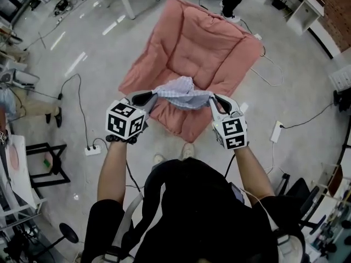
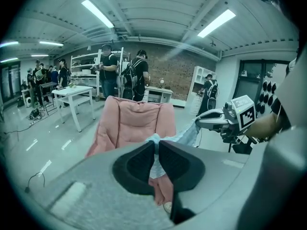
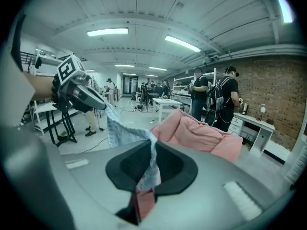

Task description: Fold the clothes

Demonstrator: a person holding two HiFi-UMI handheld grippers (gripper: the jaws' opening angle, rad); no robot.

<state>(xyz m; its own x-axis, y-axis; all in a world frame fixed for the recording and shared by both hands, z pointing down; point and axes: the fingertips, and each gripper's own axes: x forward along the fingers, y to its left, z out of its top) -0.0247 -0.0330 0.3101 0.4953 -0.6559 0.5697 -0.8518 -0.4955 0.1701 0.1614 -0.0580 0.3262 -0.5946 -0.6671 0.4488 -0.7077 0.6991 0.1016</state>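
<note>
The left gripper (image 1: pixel 147 97) is clamped on the left end of the light checked garment (image 1: pixel 184 92), which sags in the air between both tools, above the pink cushion (image 1: pixel 192 37) lying on the floor. The right gripper (image 1: pixel 215 99) pinches its right end tight.

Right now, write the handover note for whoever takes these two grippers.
Left gripper: shut on one end of the cloth.
Right gripper: shut on the other end of the cloth.
Cloth: light blue, bunched, sagging between the two grippers, held in the air above the pink chair.
Done: cloth gripped at both ends, clear of the chair.
Left: no fold shows yet. Probably spread it flat, then fold it.
</note>
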